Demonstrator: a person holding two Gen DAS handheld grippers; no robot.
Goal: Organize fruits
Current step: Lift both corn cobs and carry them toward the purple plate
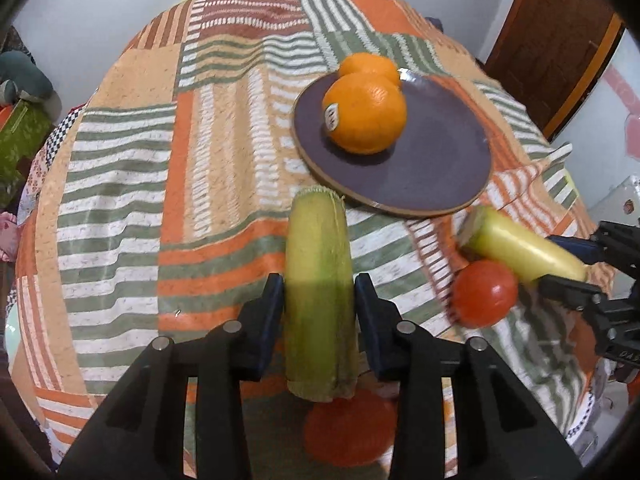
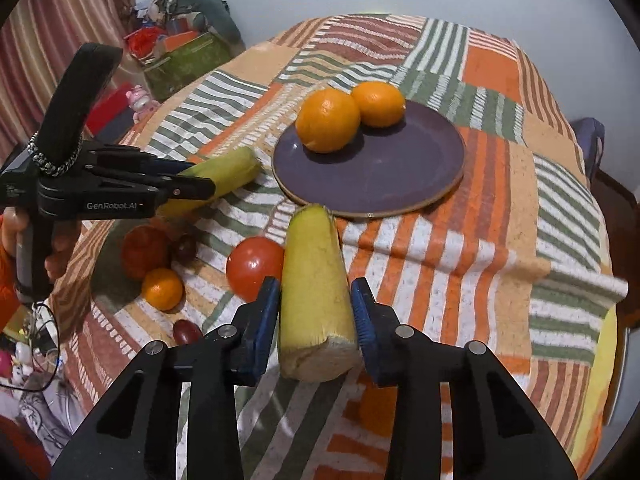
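Observation:
My left gripper [image 1: 319, 285] is shut on a thick yellow-green stalk piece [image 1: 320, 280], held lengthwise above the cloth. My right gripper [image 2: 316, 286] is shut on a similar yellow piece [image 2: 316, 296] with a cut end facing me. Each gripper shows in the other's view: the right gripper [image 1: 568, 270] at the right edge, the left gripper [image 2: 192, 184] at the left. A dark purple plate [image 1: 432, 160] [image 2: 380, 168] lies just beyond both pieces and carries two oranges [image 1: 364, 112] [image 2: 328, 120]. A red tomato [image 1: 484, 294] [image 2: 254, 266] rests on the cloth between the grippers.
The round table wears a striped patchwork cloth [image 2: 480, 240]. Near its left front lie a red fruit [image 2: 144, 252], a small orange [image 2: 162, 288] and two dark small fruits [image 2: 186, 330]. A person's hand [image 2: 60, 248] grips the left tool. Clutter and a green box [image 2: 188, 60] stand beyond the table.

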